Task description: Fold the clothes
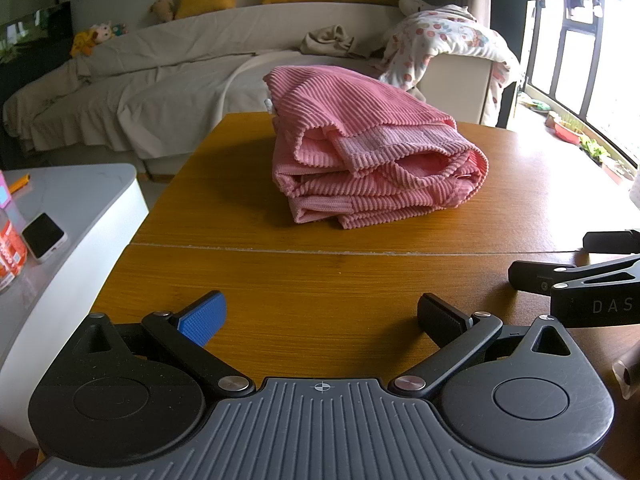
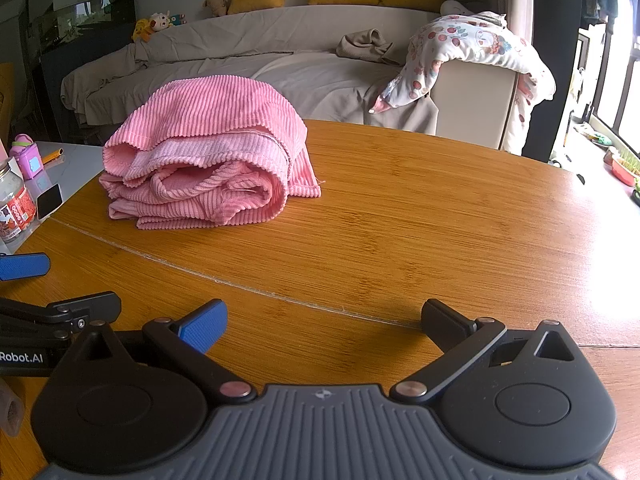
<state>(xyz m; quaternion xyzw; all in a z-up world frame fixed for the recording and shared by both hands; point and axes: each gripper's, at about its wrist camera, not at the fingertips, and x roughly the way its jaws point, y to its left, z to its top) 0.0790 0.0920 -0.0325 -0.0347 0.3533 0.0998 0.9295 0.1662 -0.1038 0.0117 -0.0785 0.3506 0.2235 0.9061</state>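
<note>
Pink ribbed corduroy garment is seen lying as a thick folded bundle on the far half of the round wooden table, beyond the seam that runs across the tabletop; it is touched by neither tool. The left hand-held gripper is held low over the near part of the table with its blue-padded and black fingers spread wide and nothing between them, and the right hand-held gripper is held just beside it in the same wide, empty state. The fold is judged to be essentially made, so the step in hand appears to be a final tidying or a release. If a tidying is wanted, the bundle would best be approached from the front, where the loose rolled edges and the paler hem band are exposed; those layers should be pinched together near a corner and not only the top layer, since the thick soft cloth is likely to spring open or slide on the smooth wood. Pressure should be applied downward to flatten the bulge. As for containers, a clear jar with a red label is seen on the white side table to the left, its contents not being discernible, beside a small pink lidded box whose inside is hidden.
</note>
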